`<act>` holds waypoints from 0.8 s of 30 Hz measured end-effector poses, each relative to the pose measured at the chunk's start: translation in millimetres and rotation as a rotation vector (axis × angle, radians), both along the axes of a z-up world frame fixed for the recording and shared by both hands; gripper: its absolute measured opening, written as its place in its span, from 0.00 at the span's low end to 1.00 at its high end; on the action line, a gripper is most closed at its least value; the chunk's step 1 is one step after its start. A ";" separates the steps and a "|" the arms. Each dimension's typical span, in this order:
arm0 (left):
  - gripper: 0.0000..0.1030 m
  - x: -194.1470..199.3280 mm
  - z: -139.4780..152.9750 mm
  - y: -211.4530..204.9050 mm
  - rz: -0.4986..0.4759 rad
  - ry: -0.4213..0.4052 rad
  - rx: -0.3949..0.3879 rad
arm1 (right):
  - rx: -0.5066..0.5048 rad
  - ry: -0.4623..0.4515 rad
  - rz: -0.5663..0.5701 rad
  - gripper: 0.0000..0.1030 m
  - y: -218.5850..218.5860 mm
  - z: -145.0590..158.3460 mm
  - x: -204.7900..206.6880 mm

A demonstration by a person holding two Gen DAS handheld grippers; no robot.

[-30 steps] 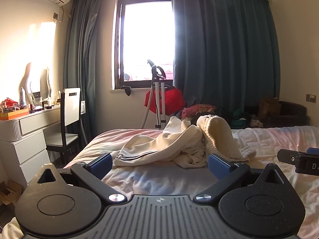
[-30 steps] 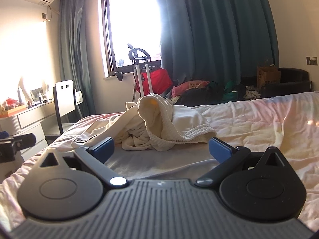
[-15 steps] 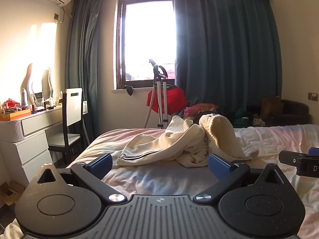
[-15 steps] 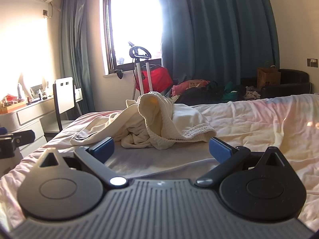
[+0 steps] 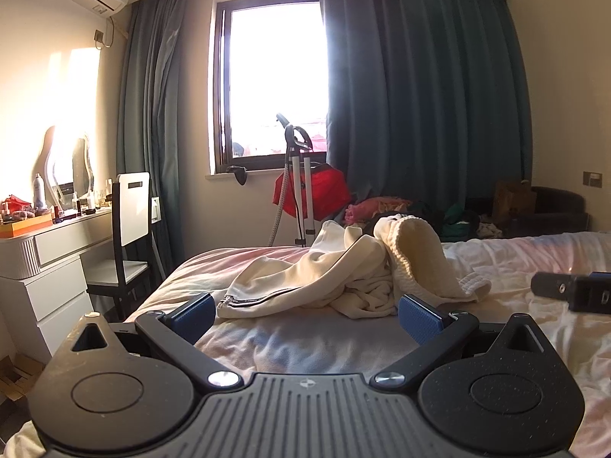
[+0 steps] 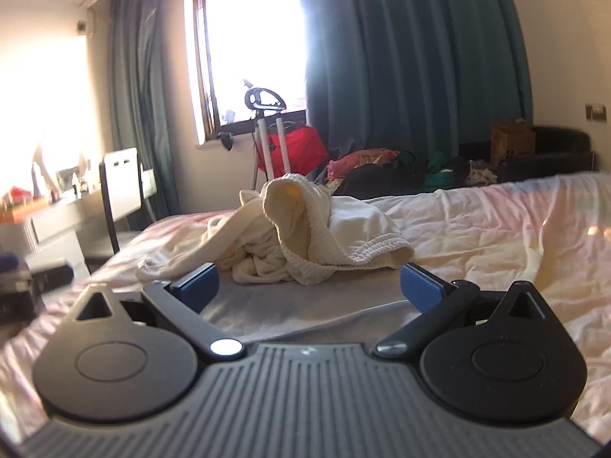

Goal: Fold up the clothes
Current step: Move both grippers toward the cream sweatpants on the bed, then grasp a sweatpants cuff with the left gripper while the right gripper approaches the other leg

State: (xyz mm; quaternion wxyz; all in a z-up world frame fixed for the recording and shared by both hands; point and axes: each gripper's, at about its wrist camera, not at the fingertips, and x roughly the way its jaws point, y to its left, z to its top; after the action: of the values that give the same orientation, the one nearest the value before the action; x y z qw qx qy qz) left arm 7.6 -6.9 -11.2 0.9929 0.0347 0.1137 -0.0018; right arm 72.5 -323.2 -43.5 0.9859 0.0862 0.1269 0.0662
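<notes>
Left wrist view showed the left gripper [image 5: 305, 315] and right gripper [image 6: 309, 286] with jaws spread wide, empty, the crumpled cream garment [image 5: 343, 278] at twelve o'clock on the bed [image 5: 515, 263].

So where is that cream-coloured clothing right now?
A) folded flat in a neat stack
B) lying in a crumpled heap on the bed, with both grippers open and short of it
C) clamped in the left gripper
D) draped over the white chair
B: the cream garment sits bunched on the bed, while the left gripper and right gripper are both spread open, holding nothing.
</notes>
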 end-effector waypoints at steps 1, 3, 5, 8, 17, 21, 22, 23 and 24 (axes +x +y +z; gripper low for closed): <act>1.00 0.4 -0.1 0.4 -0.001 -0.001 -0.002 | 0.010 -0.003 -0.004 1.00 -1.2 1.6 -0.5; 1.00 0.6 -0.9 1.3 -0.003 -0.003 -0.002 | 0.013 -0.009 -0.025 1.00 -2.3 4.4 -2.3; 1.00 1.8 -2.2 2.1 -0.007 0.001 -0.001 | 0.029 -0.025 -0.034 1.00 -4.7 4.9 -4.7; 1.00 5.2 -4.4 3.1 -0.018 0.020 -0.015 | 0.082 -0.001 -0.031 1.00 -8.6 2.1 -2.0; 1.00 16.6 -20.0 3.2 -0.090 0.081 -0.054 | 0.157 -0.070 -0.059 1.00 -5.0 54.0 23.9; 1.00 32.9 -29.1 -7.4 -0.136 0.104 -0.062 | 0.149 -0.103 -0.099 1.00 -17.3 76.9 36.6; 1.00 40.5 -30.8 -11.8 -0.156 0.114 -0.071 | 0.141 -0.114 -0.115 1.00 -20.8 75.8 36.0; 1.00 48.1 -32.5 -16.3 -0.177 0.124 -0.081 | 0.137 -0.120 -0.125 1.00 -24.9 70.7 34.7; 1.00 57.2 -33.6 -21.8 -0.194 0.135 -0.089 | 0.133 -0.125 -0.135 1.00 -29.1 65.6 33.3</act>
State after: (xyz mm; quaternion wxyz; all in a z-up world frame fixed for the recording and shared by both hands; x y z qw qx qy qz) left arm 64.8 -28.6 -44.8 0.9787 0.0013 0.1763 -0.1050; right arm 105.9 -352.3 22.1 0.9862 0.1557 0.0545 0.0132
